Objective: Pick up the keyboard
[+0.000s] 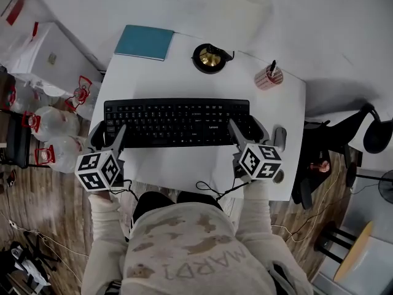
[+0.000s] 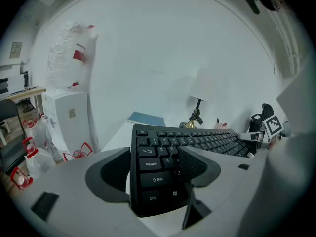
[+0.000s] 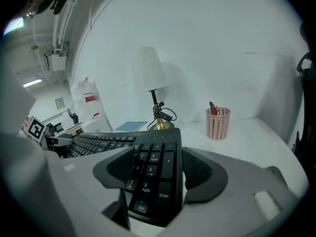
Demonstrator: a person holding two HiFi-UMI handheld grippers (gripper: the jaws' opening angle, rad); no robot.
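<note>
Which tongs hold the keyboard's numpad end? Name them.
The right tongs: number keys and Enter sit between their jaws, while the left tongs hold the keyboard's Shift and Ctrl end.

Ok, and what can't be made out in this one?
- Whether the keyboard is lifted off the desk: the head view looks straight down, and the gripper views hide its underside.
- Whether the jaws of the left gripper and right gripper pinch it or merely bracket its ends: contact is unclear in both gripper views.
- Small round item at the desk's front edge, head view: too small to identify.
</note>
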